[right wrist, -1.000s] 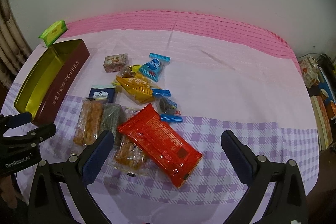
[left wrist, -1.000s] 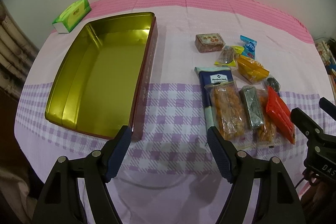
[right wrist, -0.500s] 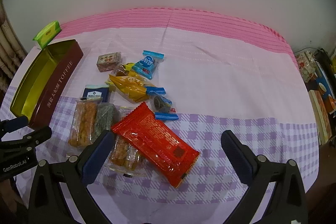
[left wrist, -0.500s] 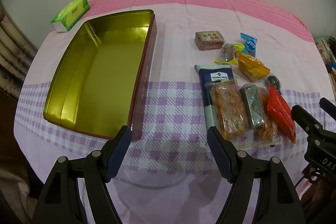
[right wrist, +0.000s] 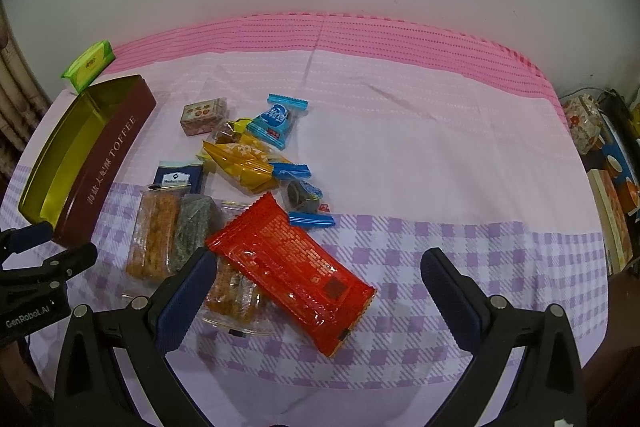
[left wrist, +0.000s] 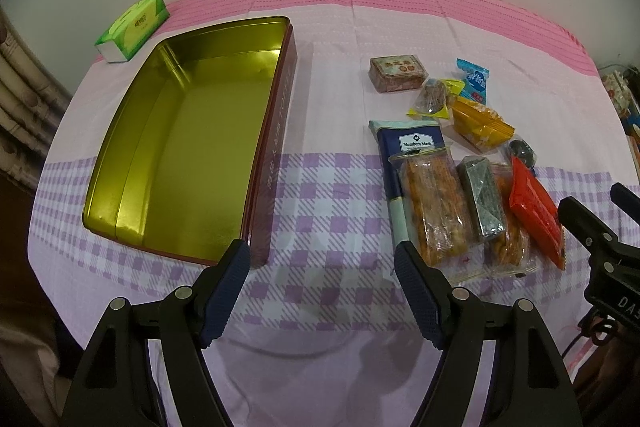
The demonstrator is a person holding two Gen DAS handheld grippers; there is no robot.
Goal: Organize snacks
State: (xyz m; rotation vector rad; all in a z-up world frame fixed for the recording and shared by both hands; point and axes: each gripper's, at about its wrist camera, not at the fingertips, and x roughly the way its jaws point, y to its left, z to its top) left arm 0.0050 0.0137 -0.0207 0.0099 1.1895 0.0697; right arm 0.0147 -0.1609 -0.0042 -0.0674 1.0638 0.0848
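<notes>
An empty gold-lined toffee tin [left wrist: 188, 147] [right wrist: 100, 151] lies on the left of the pink and purple cloth. A heap of snacks lies to its right: a red packet [right wrist: 292, 267] [left wrist: 536, 211], orange crispy bars [left wrist: 436, 203] [right wrist: 154, 231], a grey-green bar [left wrist: 482, 199], a navy packet [left wrist: 412, 143], a yellow packet [right wrist: 244, 163], a blue candy [right wrist: 276, 117] and a small brown box [left wrist: 396, 73]. My left gripper [left wrist: 322, 263] hovers open between tin and snacks. My right gripper [right wrist: 316, 271] hangs open over the red packet.
A green tissue pack [left wrist: 132, 21] sits behind the tin by the white wall. Boxes and clutter [right wrist: 612, 167] stand past the table's right edge. The cloth's right half [right wrist: 440, 155] is bare.
Both views have shifted slightly: the tin and snacks sit a little lower and nearer in the frames. Both grippers remain open and hold nothing.
</notes>
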